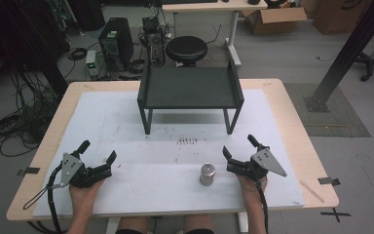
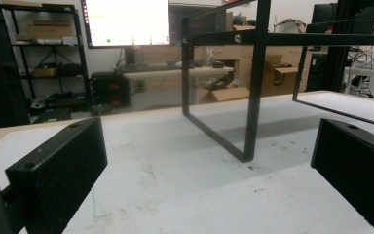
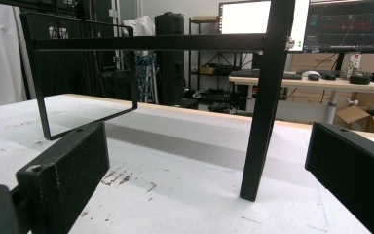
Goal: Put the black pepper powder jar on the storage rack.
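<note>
A small metal cylinder (image 1: 207, 174) stands upright on the white mat, just left of my right gripper (image 1: 238, 147), apart from it. A black shelf stand (image 1: 190, 87) sits at the middle back of the table; its legs (image 2: 251, 97) rise ahead in the left gripper view and one leg (image 3: 265, 107) stands close in the right gripper view. My left gripper (image 1: 97, 151) rests at the near left, jaws wide apart with nothing between them. The right gripper's jaws also stand wide, empty. A hand holds each gripper from below.
The white mat (image 1: 126, 117) covers most of the wooden table (image 1: 292, 122). Small dark marks (image 1: 187, 141) dot the mat in front of the stand. A stool (image 1: 186, 48), computers and cables lie on the floor beyond the table's far edge.
</note>
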